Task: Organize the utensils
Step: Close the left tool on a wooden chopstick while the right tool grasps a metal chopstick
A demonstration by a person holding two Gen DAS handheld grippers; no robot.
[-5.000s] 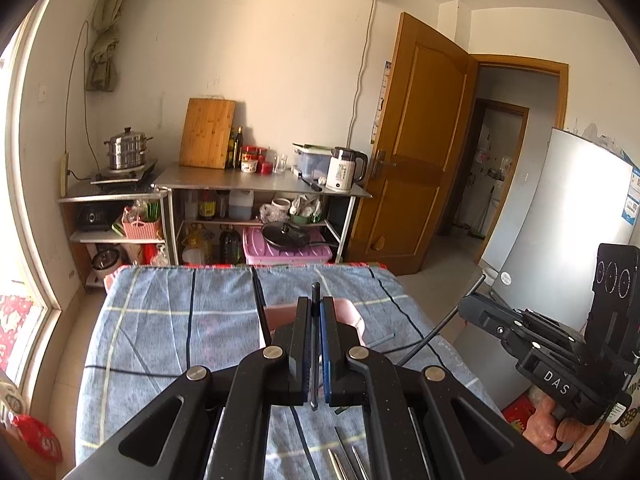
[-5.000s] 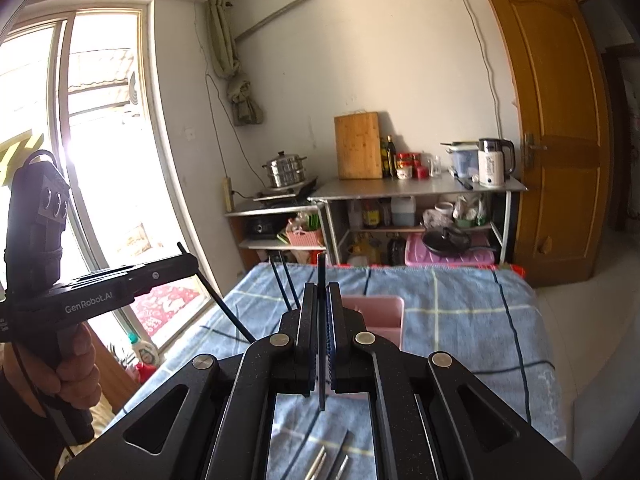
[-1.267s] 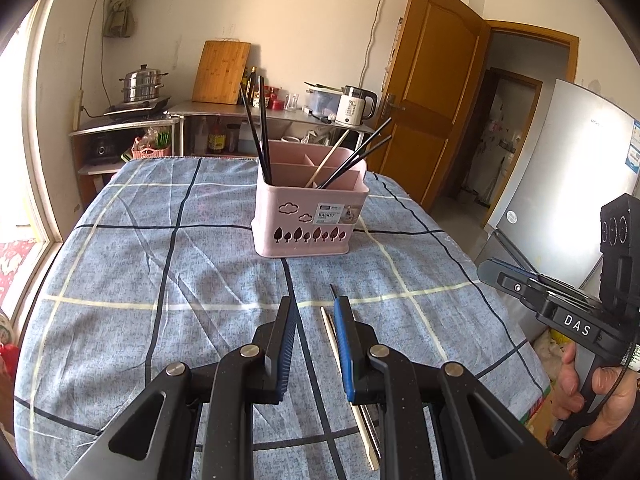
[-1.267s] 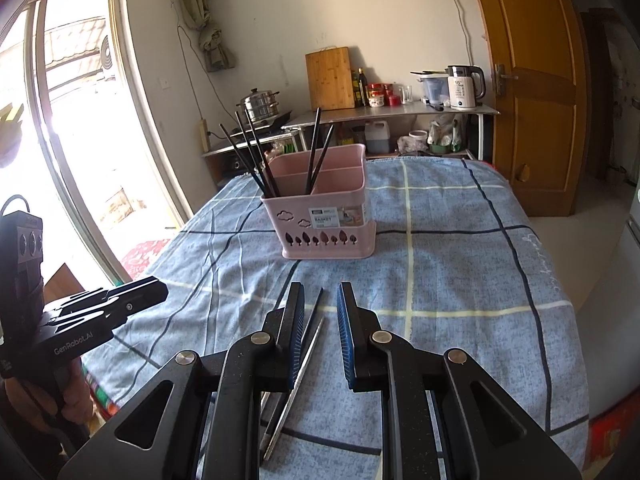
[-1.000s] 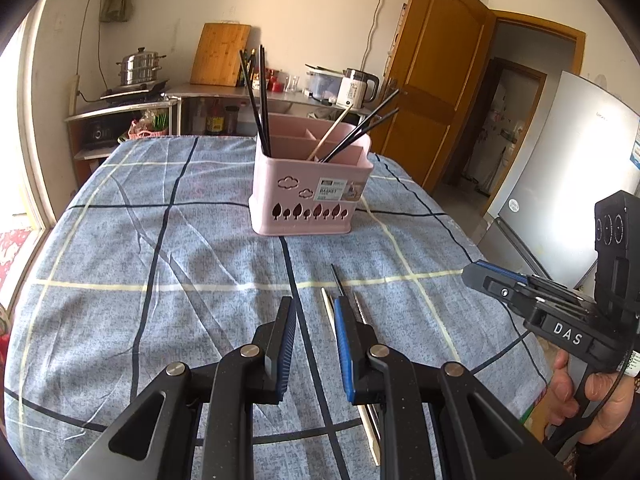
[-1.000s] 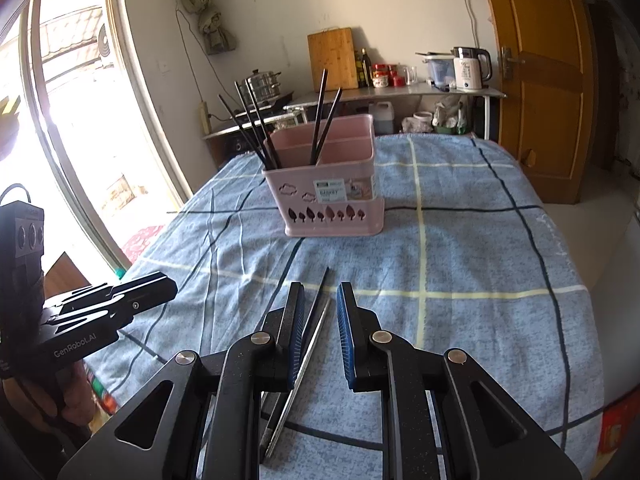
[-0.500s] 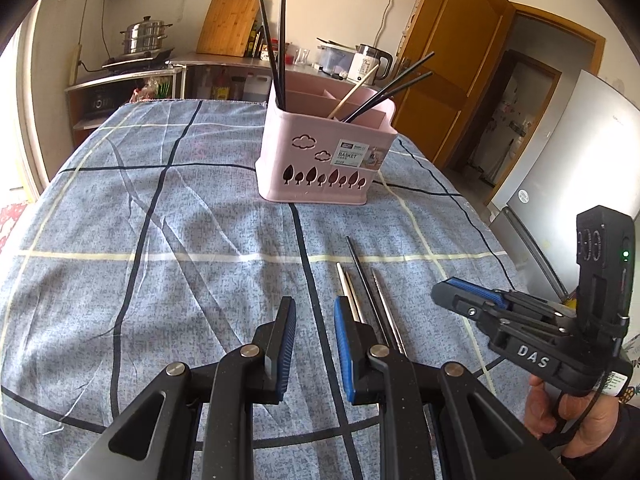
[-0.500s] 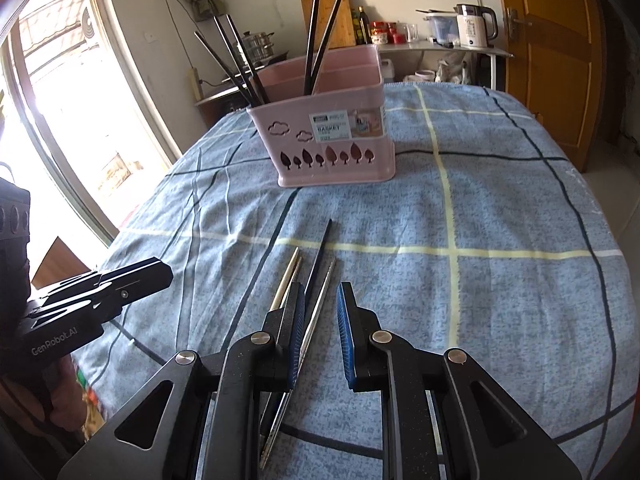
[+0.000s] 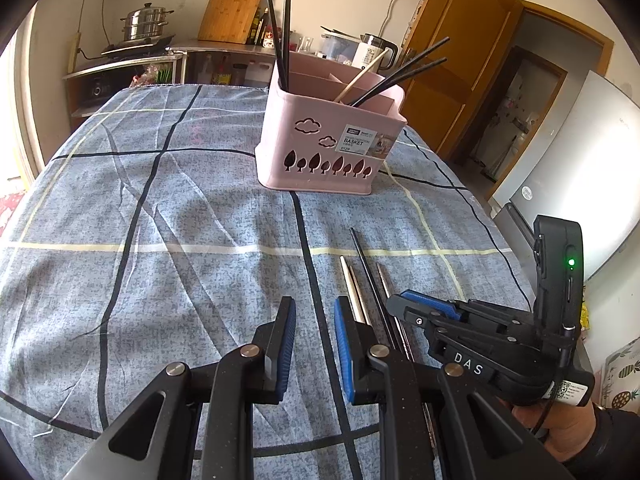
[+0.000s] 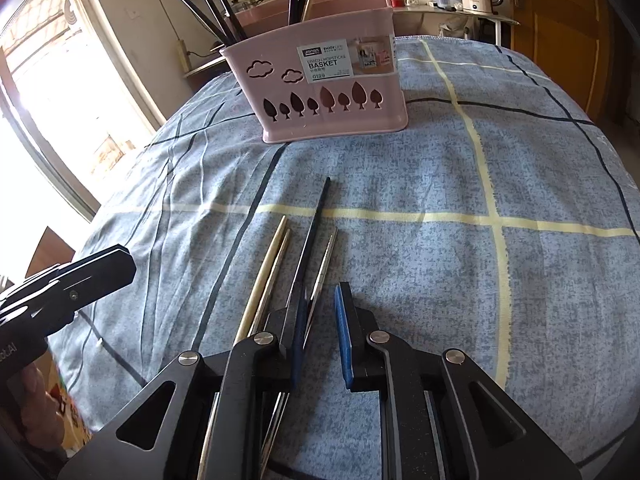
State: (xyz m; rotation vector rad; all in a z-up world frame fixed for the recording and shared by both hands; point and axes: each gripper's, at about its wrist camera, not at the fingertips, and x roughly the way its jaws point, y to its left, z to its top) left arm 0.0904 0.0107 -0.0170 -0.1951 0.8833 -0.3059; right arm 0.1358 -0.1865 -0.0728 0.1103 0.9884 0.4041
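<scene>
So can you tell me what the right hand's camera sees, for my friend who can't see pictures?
The right gripper is low over four loose chopsticks lying on a blue checked tablecloth, its blue-padded jaws closing with nothing pinched between them. Behind stands a pink basket with dark chopsticks sticking up. The left gripper shows at the left edge.

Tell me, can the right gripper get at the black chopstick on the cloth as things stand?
Probably yes. The right gripper is low over the black chopstick, its jaws closing with nothing between them. The chopstick lies beside the left jaw, pale chopsticks close by, so a small sideways shift seems needed.
</scene>
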